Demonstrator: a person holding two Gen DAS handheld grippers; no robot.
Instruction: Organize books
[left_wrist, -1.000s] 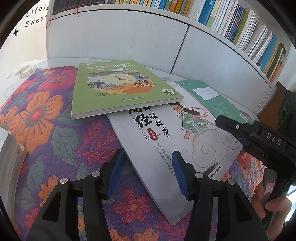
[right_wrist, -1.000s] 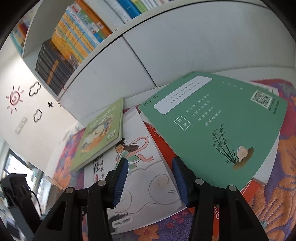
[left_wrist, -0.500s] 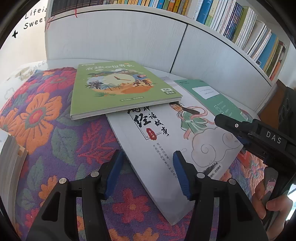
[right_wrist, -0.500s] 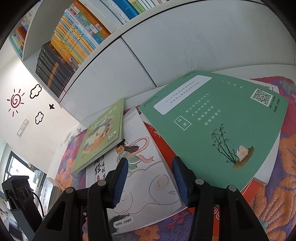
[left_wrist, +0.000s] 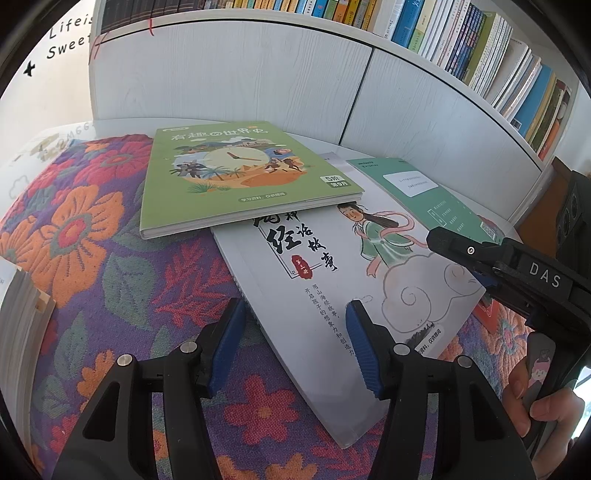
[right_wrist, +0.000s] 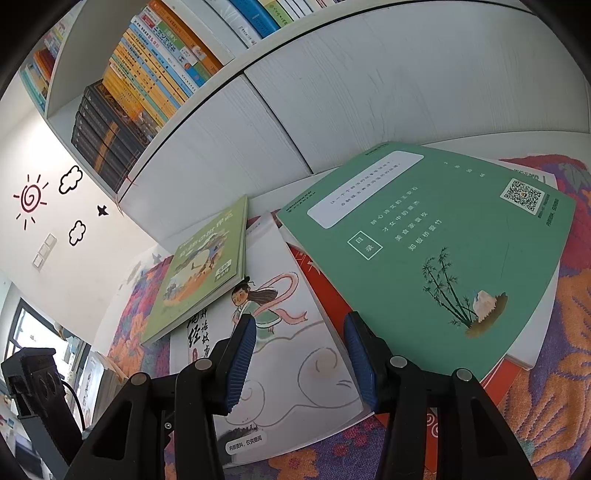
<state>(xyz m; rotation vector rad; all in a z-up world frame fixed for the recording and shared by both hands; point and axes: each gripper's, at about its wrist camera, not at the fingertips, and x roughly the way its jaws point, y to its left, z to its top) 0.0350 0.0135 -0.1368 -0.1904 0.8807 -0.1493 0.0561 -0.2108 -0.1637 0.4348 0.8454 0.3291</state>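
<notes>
Hovering: left gripper (left_wrist: 293, 341) and right gripper (right_wrist: 299, 360), jaws parted, gripping nothing.
White book (left_wrist: 332, 295): near, flat on floral cloth (left_wrist: 74, 240), under light green book (left_wrist: 236, 177).
Advice: straddle the near spine edge, pinch squarely.

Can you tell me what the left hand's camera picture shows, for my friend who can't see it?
The left gripper, its blue-padded jaws open and holding nothing, hangs over the near edge of a white storybook on a flowery cloth. A light green book overlaps the storybook's far end, with a teal book to the right. The right gripper reaches in from the right, below a bookshelf.
</notes>
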